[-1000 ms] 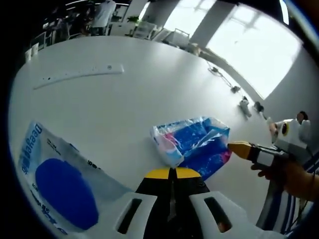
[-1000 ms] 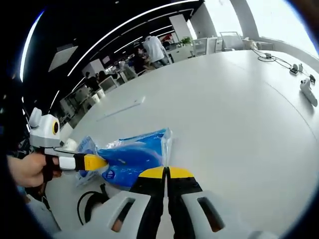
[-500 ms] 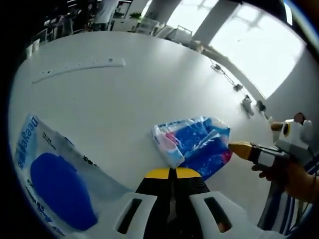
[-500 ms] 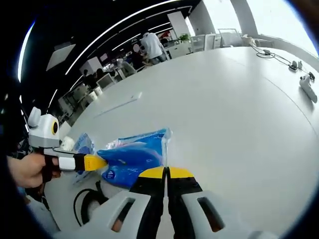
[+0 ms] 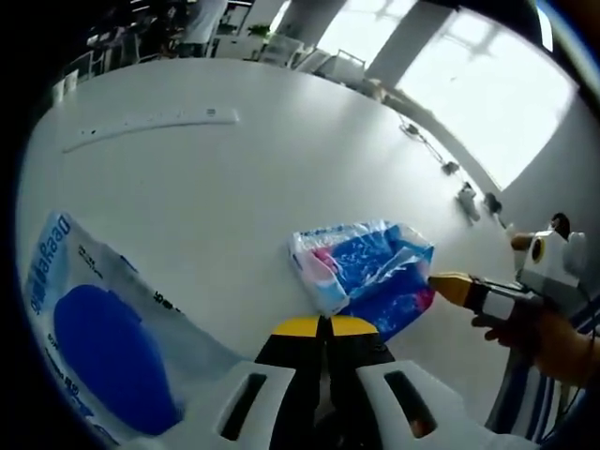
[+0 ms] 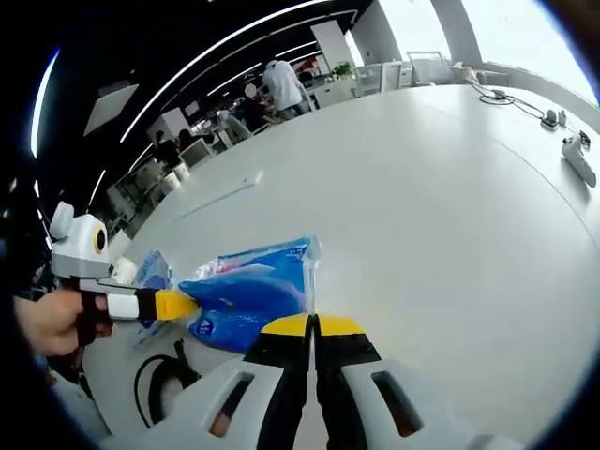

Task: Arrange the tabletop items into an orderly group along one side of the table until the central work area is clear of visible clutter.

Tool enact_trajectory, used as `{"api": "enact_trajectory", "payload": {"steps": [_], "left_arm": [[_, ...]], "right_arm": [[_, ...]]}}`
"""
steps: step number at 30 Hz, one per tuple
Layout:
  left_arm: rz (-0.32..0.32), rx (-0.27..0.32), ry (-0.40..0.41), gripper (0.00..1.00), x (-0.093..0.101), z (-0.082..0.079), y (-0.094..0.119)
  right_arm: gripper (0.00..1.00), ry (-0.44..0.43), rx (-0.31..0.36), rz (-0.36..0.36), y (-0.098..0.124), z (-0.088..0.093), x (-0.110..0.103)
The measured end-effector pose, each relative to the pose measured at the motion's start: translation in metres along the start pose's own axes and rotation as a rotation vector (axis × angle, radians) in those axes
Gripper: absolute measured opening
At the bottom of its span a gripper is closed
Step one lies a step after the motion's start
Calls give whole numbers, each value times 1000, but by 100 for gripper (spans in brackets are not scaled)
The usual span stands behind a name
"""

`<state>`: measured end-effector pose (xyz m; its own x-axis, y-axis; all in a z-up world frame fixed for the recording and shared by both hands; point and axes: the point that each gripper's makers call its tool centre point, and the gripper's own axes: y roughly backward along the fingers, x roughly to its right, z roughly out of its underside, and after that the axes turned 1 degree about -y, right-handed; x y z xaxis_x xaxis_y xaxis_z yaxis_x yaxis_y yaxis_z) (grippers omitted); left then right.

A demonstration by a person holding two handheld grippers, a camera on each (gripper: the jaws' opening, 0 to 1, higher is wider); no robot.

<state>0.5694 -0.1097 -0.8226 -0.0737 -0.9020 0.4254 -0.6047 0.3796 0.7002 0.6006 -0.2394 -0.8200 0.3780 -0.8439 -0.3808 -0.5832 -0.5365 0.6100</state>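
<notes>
A blue tissue pack (image 5: 366,274) in crinkled clear wrap lies between my two grippers. My left gripper (image 5: 323,325) is shut, its yellow tips pinching the pack's white near end. My right gripper (image 5: 448,286) reaches in from the right, held by a hand, and meets the pack's far corner. In the right gripper view the same pack (image 6: 248,295) runs from my right gripper (image 6: 314,325), shut on its film edge, to the left gripper (image 6: 174,305) at its other end. Whether the pack rests on the white table (image 5: 281,178) or hangs just above it, I cannot tell.
A large clear bag with a blue disc (image 5: 103,342) lies at the left. A white power strip (image 5: 150,122) sits far back, with cables and small devices (image 5: 467,199) along the window side. A black cable loop (image 6: 161,380) lies near another blue packet (image 6: 150,272). People stand at desks behind.
Both views have drifted slightly: the power strip and the clear bag slid in the picture, while the blue pack kept its place between the two shut grippers.
</notes>
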Motion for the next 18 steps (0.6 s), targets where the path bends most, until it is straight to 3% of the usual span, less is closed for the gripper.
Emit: {"api": "enact_trajectory", "payload": {"steps": [8,11,15,18], "left_arm": [[0,6,18,0,1,1,1],[9,11,26,0,2,0,2],[12,31,10,6,5,-2,6],[12,50,15,17,6,-4,10]], "right_arm": [[0,22,18,-4,1,-2,-2],[4,30,14,-1,2,0,-2],[13,38,21,-12,3,0,-5],[19,49,44,-15,5,-2,-8]]}}
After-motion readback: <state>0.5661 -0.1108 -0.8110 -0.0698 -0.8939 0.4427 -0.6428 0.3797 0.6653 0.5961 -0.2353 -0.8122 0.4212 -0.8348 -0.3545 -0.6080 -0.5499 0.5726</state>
